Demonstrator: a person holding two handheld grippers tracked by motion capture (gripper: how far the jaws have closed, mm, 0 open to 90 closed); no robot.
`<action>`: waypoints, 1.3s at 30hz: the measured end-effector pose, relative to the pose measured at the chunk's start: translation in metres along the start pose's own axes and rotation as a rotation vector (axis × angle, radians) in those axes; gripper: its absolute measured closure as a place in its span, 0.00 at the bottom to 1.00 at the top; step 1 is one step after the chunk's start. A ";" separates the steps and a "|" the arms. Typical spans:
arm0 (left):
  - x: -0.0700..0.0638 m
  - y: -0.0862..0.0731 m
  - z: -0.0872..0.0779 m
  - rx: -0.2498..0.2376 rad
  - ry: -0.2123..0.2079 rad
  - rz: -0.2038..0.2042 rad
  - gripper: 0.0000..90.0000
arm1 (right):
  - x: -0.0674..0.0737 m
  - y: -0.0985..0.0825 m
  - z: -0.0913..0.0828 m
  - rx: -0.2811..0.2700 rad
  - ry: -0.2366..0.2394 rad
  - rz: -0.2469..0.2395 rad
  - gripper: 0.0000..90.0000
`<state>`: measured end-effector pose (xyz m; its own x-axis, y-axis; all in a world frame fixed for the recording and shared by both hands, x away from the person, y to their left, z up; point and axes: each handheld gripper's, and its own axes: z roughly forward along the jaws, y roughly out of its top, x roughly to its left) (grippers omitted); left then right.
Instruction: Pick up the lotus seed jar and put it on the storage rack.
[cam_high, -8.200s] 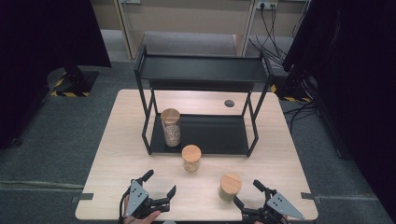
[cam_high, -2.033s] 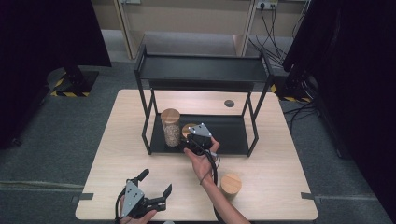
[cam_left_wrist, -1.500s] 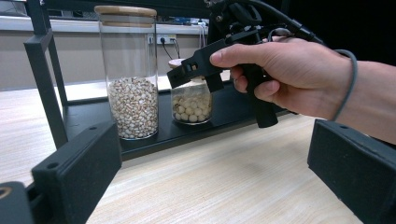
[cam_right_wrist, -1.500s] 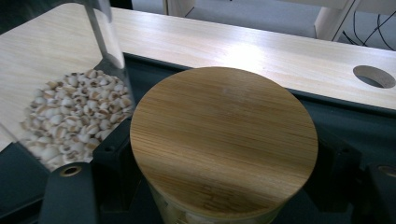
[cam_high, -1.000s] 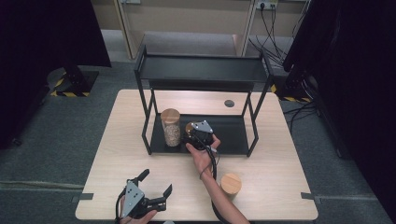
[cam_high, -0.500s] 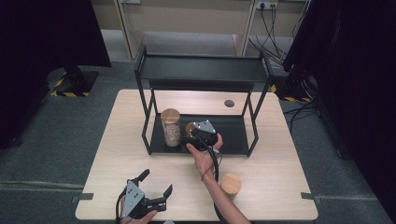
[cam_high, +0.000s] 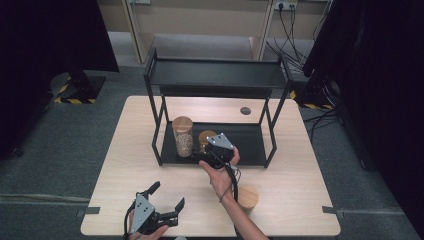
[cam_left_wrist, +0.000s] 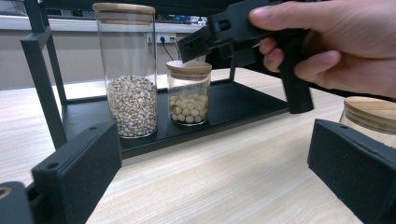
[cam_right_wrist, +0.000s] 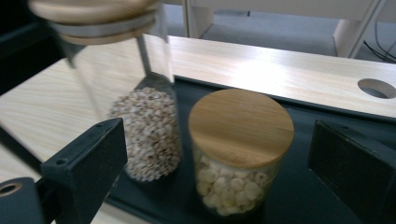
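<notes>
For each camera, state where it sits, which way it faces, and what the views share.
High view: above the table, looking down and forward; forearm, right gripper, left gripper.
Left gripper view: low at the table edge, facing the rack; own jaws wide apart, and the right hand.
Right gripper view: above the rack's lower shelf, looking down; own jaws apart, nothing held.
Shared: short jar, tall jar.

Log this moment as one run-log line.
right tool: open, jaws just opened, nothing held | short jar: on shelf, beside tall jar | left tool: open, idle

No writing can be read anywhere; the jars seem unlabelled, though partly blurred.
</notes>
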<state>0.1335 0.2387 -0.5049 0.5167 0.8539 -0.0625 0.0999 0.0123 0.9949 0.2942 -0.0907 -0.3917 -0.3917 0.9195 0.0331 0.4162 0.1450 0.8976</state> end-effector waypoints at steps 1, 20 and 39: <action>0.000 0.000 0.000 0.000 0.000 -0.001 0.03 | -0.001 -0.001 -0.003 -0.003 0.009 0.002 0.05; 0.000 0.000 0.000 0.003 0.005 -0.004 0.03 | -0.034 -0.027 -0.062 -0.070 0.127 -0.035 0.05; -0.001 -0.001 0.001 0.007 0.009 -0.003 0.03 | -0.059 -0.056 -0.106 -0.117 0.213 -0.027 0.05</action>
<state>0.1336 0.2378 -0.5055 0.5085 0.8586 -0.0649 0.1071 0.0117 0.9942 0.2069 -0.1920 -0.3967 -0.5708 0.8162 0.0897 0.3105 0.1135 0.9438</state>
